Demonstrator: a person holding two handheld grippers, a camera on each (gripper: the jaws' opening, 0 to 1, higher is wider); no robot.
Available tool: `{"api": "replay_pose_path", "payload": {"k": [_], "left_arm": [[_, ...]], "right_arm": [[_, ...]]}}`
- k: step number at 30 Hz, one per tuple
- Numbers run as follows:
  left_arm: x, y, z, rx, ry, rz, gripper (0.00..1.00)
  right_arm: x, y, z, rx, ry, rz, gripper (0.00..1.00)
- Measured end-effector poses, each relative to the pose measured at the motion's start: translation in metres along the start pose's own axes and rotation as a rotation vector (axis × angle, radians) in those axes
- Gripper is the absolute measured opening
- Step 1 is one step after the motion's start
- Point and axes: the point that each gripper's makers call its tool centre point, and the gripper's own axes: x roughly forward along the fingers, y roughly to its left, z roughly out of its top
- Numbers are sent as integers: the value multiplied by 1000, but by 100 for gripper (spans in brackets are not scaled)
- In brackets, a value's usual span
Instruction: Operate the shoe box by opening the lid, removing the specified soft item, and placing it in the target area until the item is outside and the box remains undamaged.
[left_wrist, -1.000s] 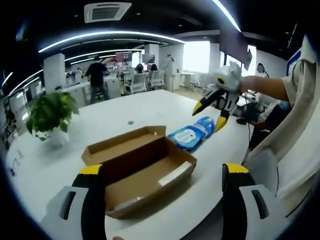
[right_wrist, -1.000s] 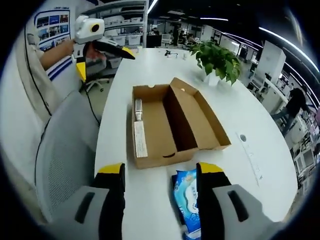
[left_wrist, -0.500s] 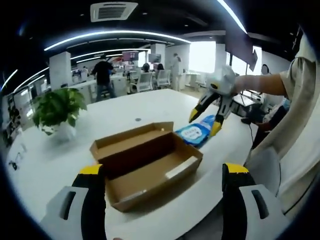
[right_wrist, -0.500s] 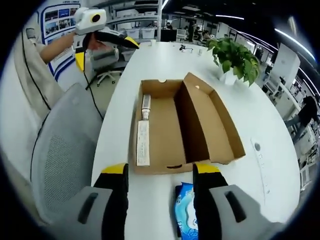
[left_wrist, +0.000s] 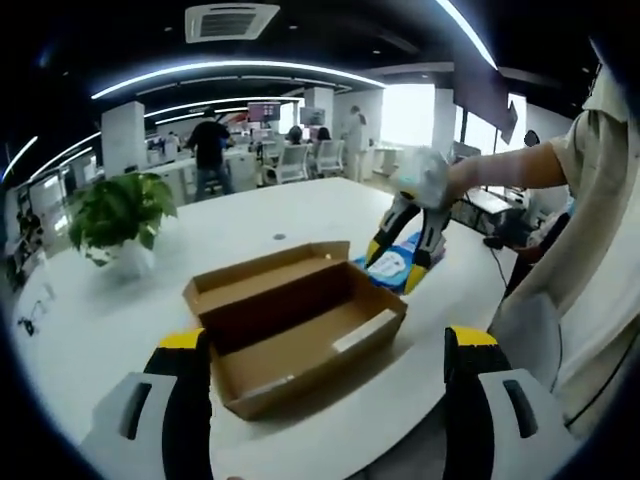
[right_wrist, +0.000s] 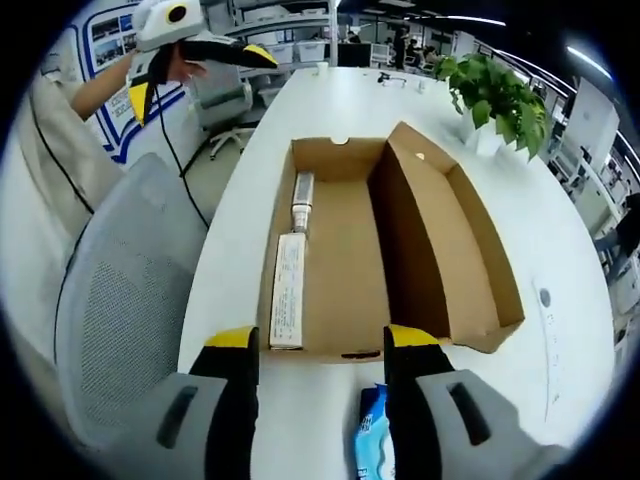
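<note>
Across the white desk (left_wrist: 250, 215) the shoe box (left_wrist: 300, 325) lies open, its lid folded back flat beside the tray, and you have the soft item already outside it: the blue wipes pack (left_wrist: 398, 265) rests on the desk just beyond the box's end. From the right gripper view the box (right_wrist: 385, 255) shows a white paper strip (right_wrist: 287, 290) and a small grey tube (right_wrist: 302, 188) along one wall of the tray, and the wipes pack (right_wrist: 373, 455) peeks out between your own jaws at the bottom.

Your right gripper (left_wrist: 400, 255) stands over the pack with its yellow-tipped jaws spread to either side of it, not closed on it. Your left gripper (left_wrist: 325, 400) is held back from the box, jaws wide apart and empty; the same gripper appears raised off to the side in the right gripper view (right_wrist: 190, 55).

Expect the pack to be light, squashy and a little slick in its plastic film; it will likely sag at the ends, so take it across the middle of its short width. The cardboard is thin and would crease easily, so keep clear of the walls.

Printing on the pack is too small to read. A potted plant (left_wrist: 115, 215) stands well apart.
</note>
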Motion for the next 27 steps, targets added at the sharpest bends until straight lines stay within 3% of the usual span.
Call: {"api": "replay_pose_path", "payload": {"k": [16,27], "left_arm": [[-1,-7,-10,-20,11,-12,100],[-6,1,-16,-46,15,12,100]], "right_arm": [[43,4,-1,12,41,65,43],[53,3,-3,4,54,82,40]]}}
